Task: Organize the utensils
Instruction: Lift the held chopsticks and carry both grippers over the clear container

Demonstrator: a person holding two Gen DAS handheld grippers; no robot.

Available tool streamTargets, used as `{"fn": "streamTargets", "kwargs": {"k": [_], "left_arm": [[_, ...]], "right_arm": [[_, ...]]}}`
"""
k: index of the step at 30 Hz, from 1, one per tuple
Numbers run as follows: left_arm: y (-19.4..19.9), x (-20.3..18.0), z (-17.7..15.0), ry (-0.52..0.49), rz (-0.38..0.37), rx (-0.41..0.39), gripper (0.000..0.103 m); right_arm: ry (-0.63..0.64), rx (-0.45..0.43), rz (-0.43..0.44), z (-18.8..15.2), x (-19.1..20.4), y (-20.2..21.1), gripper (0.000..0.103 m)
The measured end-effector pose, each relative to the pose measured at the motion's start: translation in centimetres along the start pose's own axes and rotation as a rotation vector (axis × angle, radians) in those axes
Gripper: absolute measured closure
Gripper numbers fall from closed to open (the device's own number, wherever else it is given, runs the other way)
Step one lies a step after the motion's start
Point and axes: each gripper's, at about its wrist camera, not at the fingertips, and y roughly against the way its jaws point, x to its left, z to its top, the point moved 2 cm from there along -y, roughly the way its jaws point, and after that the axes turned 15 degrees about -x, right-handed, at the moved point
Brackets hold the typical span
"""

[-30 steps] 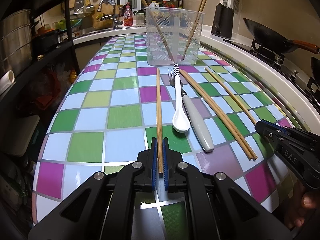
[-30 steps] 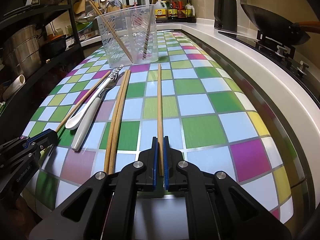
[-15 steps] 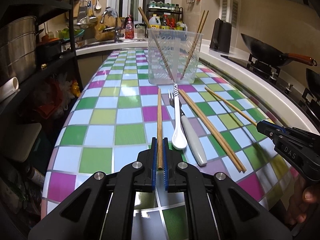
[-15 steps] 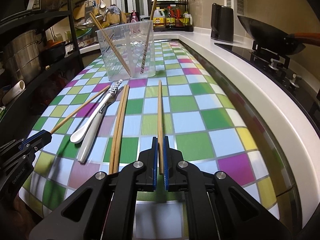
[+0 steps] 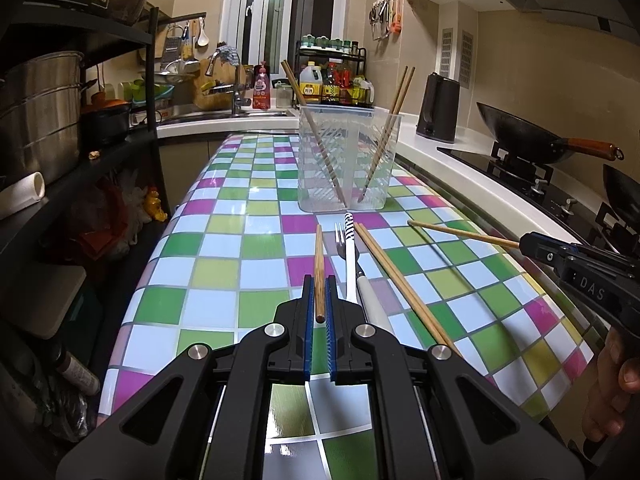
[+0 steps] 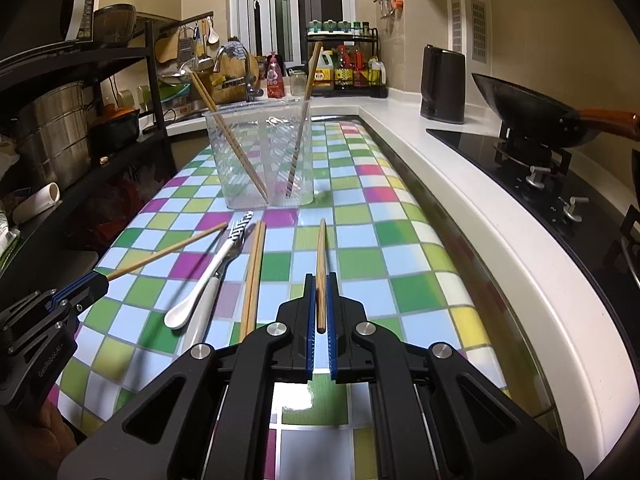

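My left gripper (image 5: 319,292) is shut on the near end of a wooden chopstick (image 5: 319,256), which hangs above the checkered table (image 5: 224,272). My right gripper (image 6: 320,292) is shut on a second chopstick (image 6: 321,252), also lifted; from the left wrist view it shows at the right (image 5: 528,242). A clear plastic container (image 5: 348,160) stands further along the table with chopsticks leaning in two compartments. Between the held sticks lie a white spoon (image 6: 208,276), a white-handled fork (image 5: 340,240) and a pair of chopsticks (image 6: 253,272).
A black shelf with steel pots (image 5: 40,120) borders the table's left side. On the right run a white counter (image 6: 460,184), a stove with a wok (image 6: 532,116) and a dark kettle (image 6: 442,84). A sink and bottles sit behind the container.
Both grippers have risen, each lifting its chopstick off the table and tipping it more level. The spoon, fork and chopstick pair have not moved.
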Motion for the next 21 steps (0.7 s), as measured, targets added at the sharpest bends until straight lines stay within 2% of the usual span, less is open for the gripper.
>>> {"fn": "streamTargets", "kwargs": {"k": [8,21], "left_arm": [[0.4,0.0,1.3,0.006,-0.014,-0.035,0.098],[0.5,0.5,6.4,0.008,-0.011,-0.136,0.098]], "right_arm": [[0.0,-0.038,0.001,1.6,-0.2,0.7,0.098],[0.019,-0.14,0.029,6.1,0.5,1.9,0.098]]}}
